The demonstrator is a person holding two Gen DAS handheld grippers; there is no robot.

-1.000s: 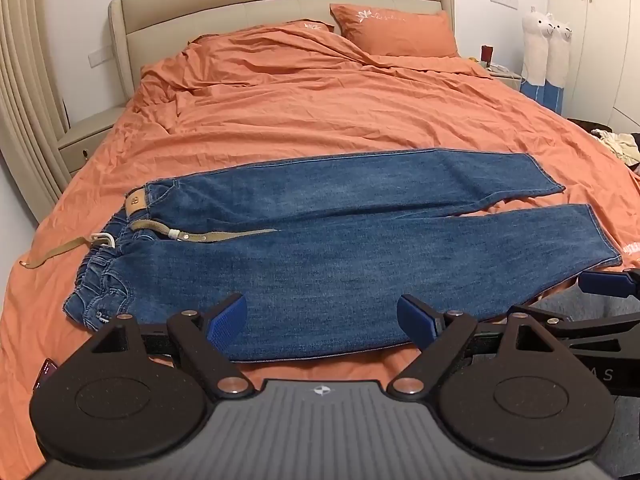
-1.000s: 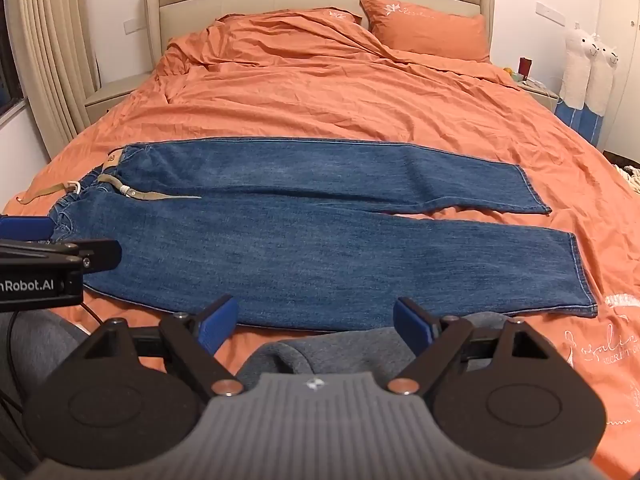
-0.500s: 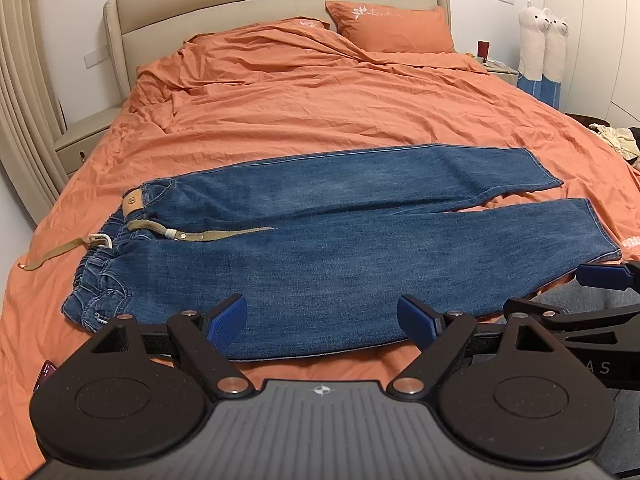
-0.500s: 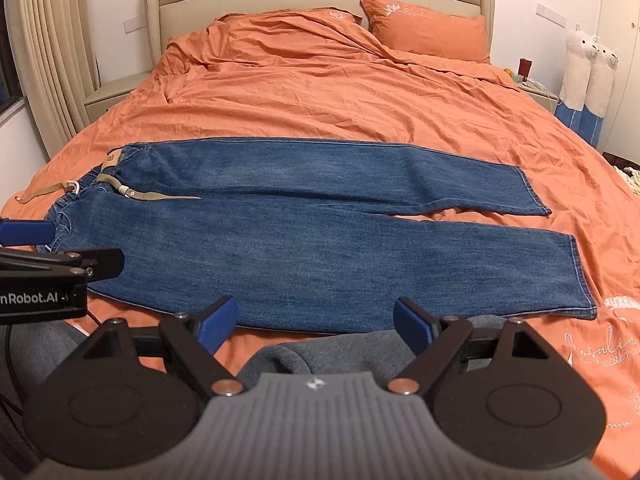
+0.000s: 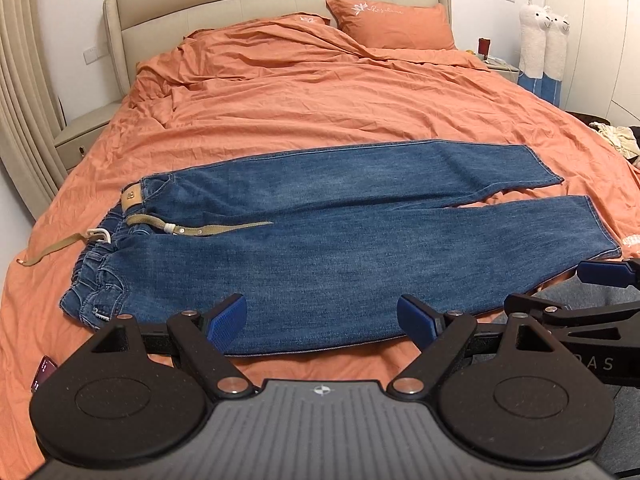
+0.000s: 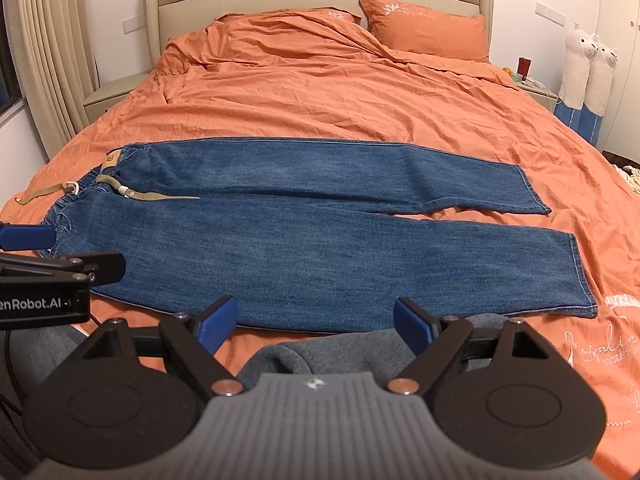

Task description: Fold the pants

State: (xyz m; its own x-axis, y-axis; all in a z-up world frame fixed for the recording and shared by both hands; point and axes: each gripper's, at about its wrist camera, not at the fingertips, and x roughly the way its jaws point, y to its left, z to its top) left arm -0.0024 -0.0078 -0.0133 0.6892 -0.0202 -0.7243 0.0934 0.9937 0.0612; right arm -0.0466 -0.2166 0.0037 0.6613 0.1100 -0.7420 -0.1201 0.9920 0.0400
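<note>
Across the near half of the bed (image 5: 280,92) lie the pants (image 5: 320,264), blue denim jeans spread flat with the waistband to the left and both hems to the right. By the look of the cloth they should handle as a fairly heavy, limp thing: thick enough to hold a crease once laid over, soft enough to sag and drag if lifted from one point alone. I judge the best holds to be the stiffer edges, the waistband at one end and the hem of a leg at the other, taken together so the cloth travels as one sheet.

One leg lies farther up the bed and the other nearer, the two parting slightly toward the hems. A tan patch (image 5: 132,199) sits on the waistband, and a khaki belt (image 5: 208,229) threads through it, one tail trailing off the jeans to the left onto the orange duvet (image 6: 320,92), the other lying along the upper thigh. That loose belt could snag or slide during a fold.

Nearer than the jeans, the left gripper (image 5: 322,320) hovers with its blue fingers (image 5: 228,320) spread wide and holding nothing. To its right the right gripper (image 6: 316,320) is likewise wide open and empty, above a grey garment (image 6: 304,352) at the bed's near edge
</note>
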